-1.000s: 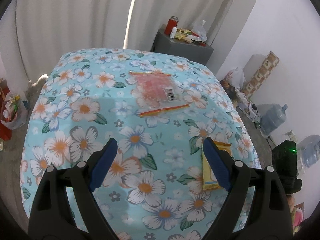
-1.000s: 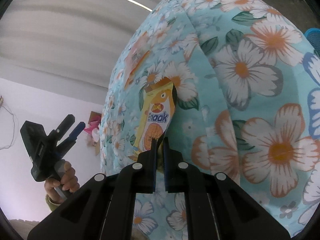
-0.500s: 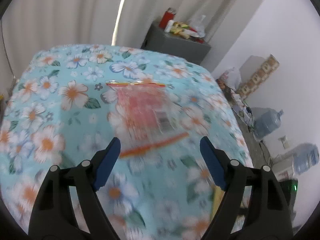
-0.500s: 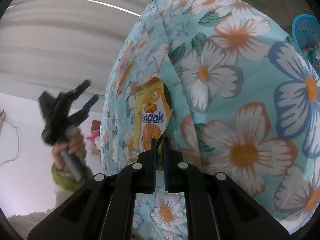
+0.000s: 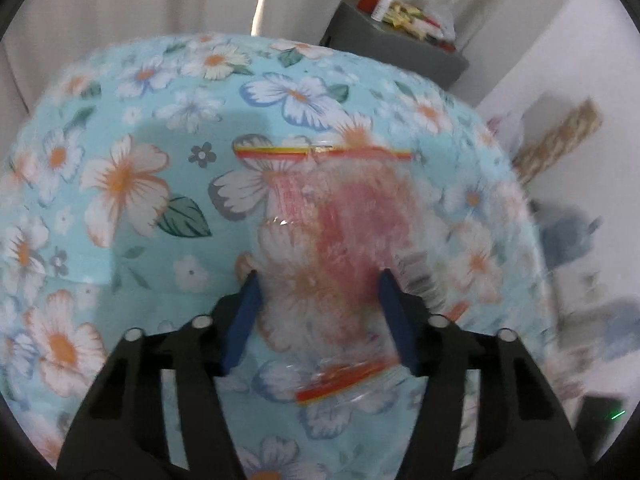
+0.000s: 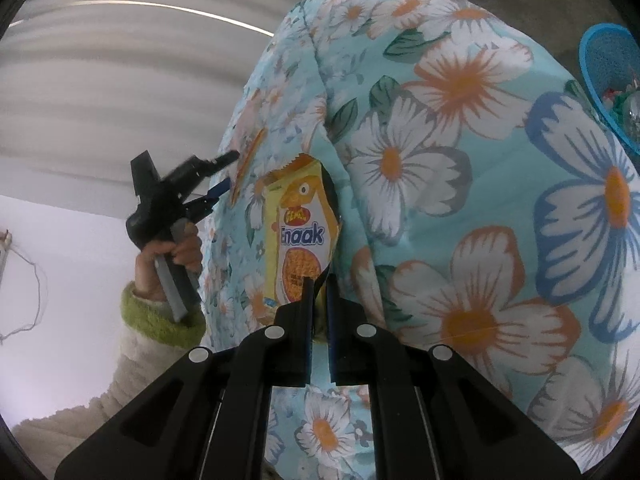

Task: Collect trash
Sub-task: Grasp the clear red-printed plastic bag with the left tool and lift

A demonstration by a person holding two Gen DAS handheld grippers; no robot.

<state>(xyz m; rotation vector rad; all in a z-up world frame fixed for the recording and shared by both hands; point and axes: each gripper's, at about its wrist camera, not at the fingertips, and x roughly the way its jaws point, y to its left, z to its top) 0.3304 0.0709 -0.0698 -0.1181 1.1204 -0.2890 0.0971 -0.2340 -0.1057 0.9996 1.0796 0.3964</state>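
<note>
A clear plastic bag with red print and orange-yellow strips (image 5: pixel 340 236) lies flat on the floral tablecloth (image 5: pixel 120 184). My left gripper (image 5: pixel 320 284) is open just above it, with the blue fingers on either side of the bag's near half. My right gripper (image 6: pixel 318 284) is shut on the bottom edge of a yellow "Enaak" snack wrapper (image 6: pixel 298 232) and holds it up over the tablecloth (image 6: pixel 480 184). The left gripper also shows in the right wrist view (image 6: pixel 218 182), open over the table's far side.
A grey side table (image 5: pixel 396 56) with a red can and clutter stands behind the table. A blue basket (image 6: pixel 608 80) sits on the floor at the right. Bags, a patterned box and a water jug (image 5: pixel 568 232) lie along the white wall.
My left gripper moved forward and down over the clear bag, which now lies between its fingers. My right gripper lifted the snack wrapper a little and turned toward the blue basket.
</note>
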